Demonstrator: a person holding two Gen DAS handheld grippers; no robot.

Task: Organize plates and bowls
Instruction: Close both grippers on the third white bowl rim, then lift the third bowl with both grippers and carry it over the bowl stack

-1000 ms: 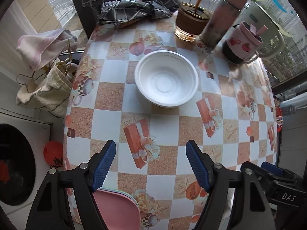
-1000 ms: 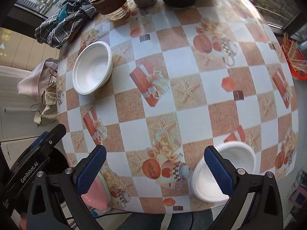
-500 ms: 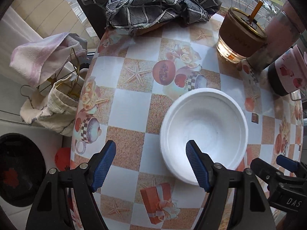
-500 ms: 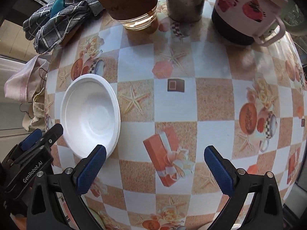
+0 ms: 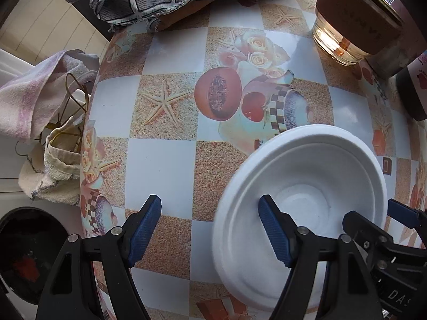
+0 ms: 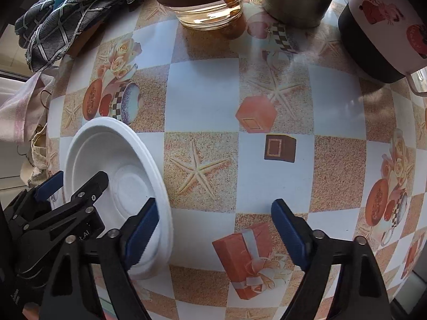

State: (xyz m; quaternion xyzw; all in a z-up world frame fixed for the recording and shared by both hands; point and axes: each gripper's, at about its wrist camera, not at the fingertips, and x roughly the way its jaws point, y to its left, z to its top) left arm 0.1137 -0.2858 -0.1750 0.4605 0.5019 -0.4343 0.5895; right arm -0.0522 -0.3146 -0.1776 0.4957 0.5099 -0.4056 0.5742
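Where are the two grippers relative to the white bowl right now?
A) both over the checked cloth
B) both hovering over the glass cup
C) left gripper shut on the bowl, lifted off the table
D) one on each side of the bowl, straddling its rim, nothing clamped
D: the left gripper straddles one side of the white bowl and the right gripper the opposite side, each with one finger over the inside, pads not pressing.

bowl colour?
Plain white bowl, no pattern; it shows best in the left wrist view.
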